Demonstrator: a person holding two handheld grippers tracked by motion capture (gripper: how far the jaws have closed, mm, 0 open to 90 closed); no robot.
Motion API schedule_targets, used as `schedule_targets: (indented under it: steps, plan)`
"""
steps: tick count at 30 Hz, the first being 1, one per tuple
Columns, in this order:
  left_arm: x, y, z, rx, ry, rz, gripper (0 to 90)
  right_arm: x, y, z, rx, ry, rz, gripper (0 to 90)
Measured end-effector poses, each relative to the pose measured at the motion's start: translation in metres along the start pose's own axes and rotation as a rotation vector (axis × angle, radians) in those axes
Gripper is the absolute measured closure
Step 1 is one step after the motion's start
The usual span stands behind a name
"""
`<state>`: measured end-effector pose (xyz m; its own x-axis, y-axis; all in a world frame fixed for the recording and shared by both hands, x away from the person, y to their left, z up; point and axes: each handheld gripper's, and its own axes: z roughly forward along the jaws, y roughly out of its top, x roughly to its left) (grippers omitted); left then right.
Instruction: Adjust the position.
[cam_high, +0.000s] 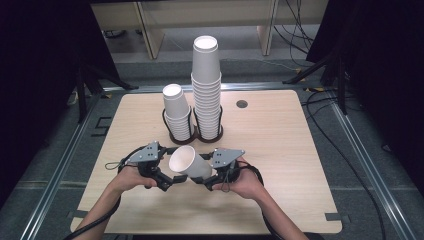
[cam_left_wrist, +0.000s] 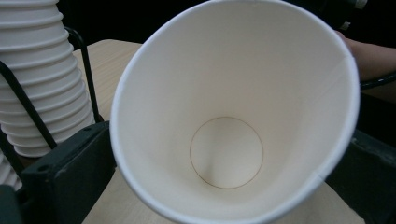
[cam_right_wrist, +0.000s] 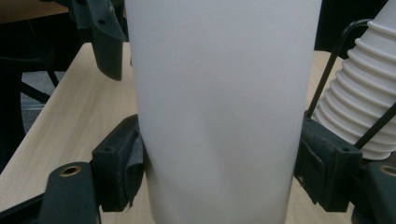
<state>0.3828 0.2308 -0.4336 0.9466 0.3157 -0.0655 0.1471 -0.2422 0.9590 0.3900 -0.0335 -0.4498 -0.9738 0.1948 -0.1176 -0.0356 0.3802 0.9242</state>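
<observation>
- A plain white paper cup (cam_high: 189, 163) lay tilted on its side in the air just above the light wooden table (cam_high: 280, 150), between the two hands, in front of the cup stacks.
- Its open mouth faced the left gripper (cam_high: 167, 181); the left gripper view looked straight into the cup (cam_left_wrist: 233, 116), clean and creamy inside, with a thin brownish ring marking the round base and a rolled rim.
- The left gripper's black jaws stood spread to either side of the rim; whether they touched it I could not tell.
- The right gripper (cam_high: 209, 181) pinched the cup (cam_right_wrist: 219, 112) across its smooth, unmarked wall, one black pad (cam_right_wrist: 122, 163) pressed on each side.
- Behind, a short stack of ribbed white paper cups (cam_high: 176, 111) and a taller stack of the same cups (cam_high: 206, 85) stood upright side by side in a black wire holder (cam_high: 196, 135).
</observation>
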Motion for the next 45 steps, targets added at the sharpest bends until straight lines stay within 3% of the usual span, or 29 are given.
schedule_targets:
  steps: [6,8,10,12,16,22,26,30,34,35,38,45]
  plan:
    - [0.0,0.002,0.0,0.0,-0.009,0.001,0.0,0.0,0.0,0.001,0.01,0.01,0.002,25.4]
    - [0.001,0.002,0.001,-0.022,-0.025,-0.005,0.0,0.001,-0.001,0.001,0.006,0.011,0.009,25.4]
    - [0.001,0.002,0.001,-0.024,-0.023,-0.008,0.0,0.0,-0.001,0.002,0.002,0.004,-0.007,25.3]
    - [0.0,0.002,0.001,-0.012,-0.024,-0.005,0.0,0.003,0.0,0.002,0.005,0.009,0.03,25.3]
    - [0.001,0.003,0.003,-0.037,-0.037,-0.006,0.0,0.0,0.001,0.002,0.007,0.001,-0.014,25.2]
    - [0.001,0.005,0.002,-0.015,-0.036,0.014,0.0,0.001,0.001,0.003,0.0,0.004,-0.009,25.2]
    - [0.001,0.007,0.003,-0.041,-0.055,0.011,0.0,0.002,0.001,0.003,-0.002,0.009,-0.004,25.1]
    - [0.0,0.009,0.002,-0.031,-0.044,0.016,0.8,0.001,0.002,0.003,-0.01,0.008,-0.007,25.1]
    - [0.001,0.01,0.003,-0.062,-0.054,0.008,1.8,0.001,0.002,0.004,-0.014,0.011,0.001,25.1]
    - [0.0,0.011,0.001,-0.042,-0.041,0.015,2.3,0.001,0.002,0.004,-0.014,0.013,0.002,25.0]
    - [0.0,0.011,0.001,-0.048,-0.034,0.02,5.1,0.001,0.002,0.004,-0.011,0.015,0.0,24.8]
    - [0.0,0.012,0.002,-0.065,-0.047,0.03,7.8,0.001,0.001,0.005,-0.024,0.017,0.007,24.1]
